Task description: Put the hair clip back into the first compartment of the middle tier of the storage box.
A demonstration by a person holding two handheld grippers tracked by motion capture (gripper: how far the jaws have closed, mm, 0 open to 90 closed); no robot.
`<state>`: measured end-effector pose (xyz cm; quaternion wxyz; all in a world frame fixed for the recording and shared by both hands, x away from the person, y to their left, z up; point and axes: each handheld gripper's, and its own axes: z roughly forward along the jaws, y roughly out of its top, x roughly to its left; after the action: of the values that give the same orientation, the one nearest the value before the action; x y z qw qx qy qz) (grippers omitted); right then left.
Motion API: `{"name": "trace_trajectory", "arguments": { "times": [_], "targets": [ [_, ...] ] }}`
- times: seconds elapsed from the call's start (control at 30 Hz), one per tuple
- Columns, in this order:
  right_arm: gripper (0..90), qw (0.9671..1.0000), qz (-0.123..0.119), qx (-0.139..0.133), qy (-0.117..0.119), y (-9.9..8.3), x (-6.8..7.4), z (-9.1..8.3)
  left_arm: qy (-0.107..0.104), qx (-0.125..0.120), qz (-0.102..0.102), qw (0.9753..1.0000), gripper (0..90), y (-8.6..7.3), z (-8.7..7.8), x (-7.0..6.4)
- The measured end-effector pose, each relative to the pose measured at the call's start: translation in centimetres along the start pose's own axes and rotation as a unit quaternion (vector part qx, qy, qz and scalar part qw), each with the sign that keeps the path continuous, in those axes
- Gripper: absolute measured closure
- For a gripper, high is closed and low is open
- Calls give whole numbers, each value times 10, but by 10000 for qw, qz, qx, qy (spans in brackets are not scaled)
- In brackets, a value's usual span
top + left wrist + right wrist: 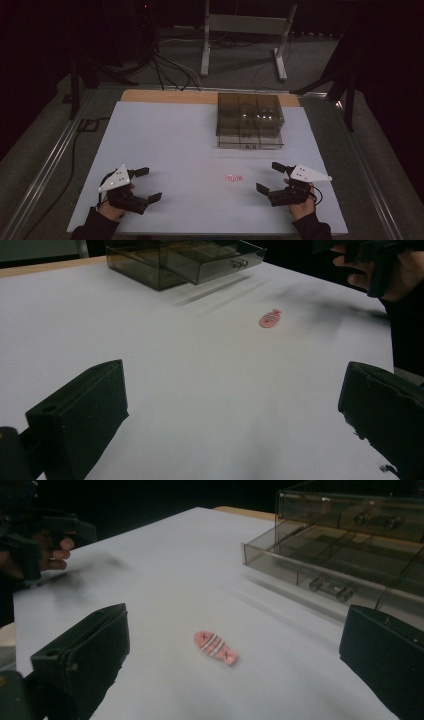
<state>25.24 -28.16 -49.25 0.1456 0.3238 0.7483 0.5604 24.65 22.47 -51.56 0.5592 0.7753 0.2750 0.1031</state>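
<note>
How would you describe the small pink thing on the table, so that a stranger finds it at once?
Start at the smoky clear drawer box at the far side of the white table. Come toward the person: the pink piece lies flat, nearer the right gripper. It is small, fish-shaped, with dark stripes, the one coloured spot on the white top.

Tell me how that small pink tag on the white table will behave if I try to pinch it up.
The pink tag lies flat on the table with almost no visible edge, so the right tool will probably struggle to get under it. It looks thin and light, so a nudge would likely slide it rather than roll it. Whether it is stiff or bendy cannot be told.
</note>
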Motion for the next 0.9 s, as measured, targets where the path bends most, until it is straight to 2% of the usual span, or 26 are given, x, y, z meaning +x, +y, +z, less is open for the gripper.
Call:
{"name": "trace_trajectory", "arguments": {
  "times": [0.3, 0.53, 0.9],
  "targets": [
    [0, 9999, 19, -158, 60, 11, 0, 1, -55, -28, -31, 10000, 4, 0, 1, 0],
    [0, 9998, -55, -150, 98, 19, 0, 4, -92, -49, -38, 9999, 4, 0, 1, 0],
    [0, 9996, -30, -158, 235, 27, -3, 12, -79, 0, -42, 10000, 4, -1, 1, 0]
  ]
}}
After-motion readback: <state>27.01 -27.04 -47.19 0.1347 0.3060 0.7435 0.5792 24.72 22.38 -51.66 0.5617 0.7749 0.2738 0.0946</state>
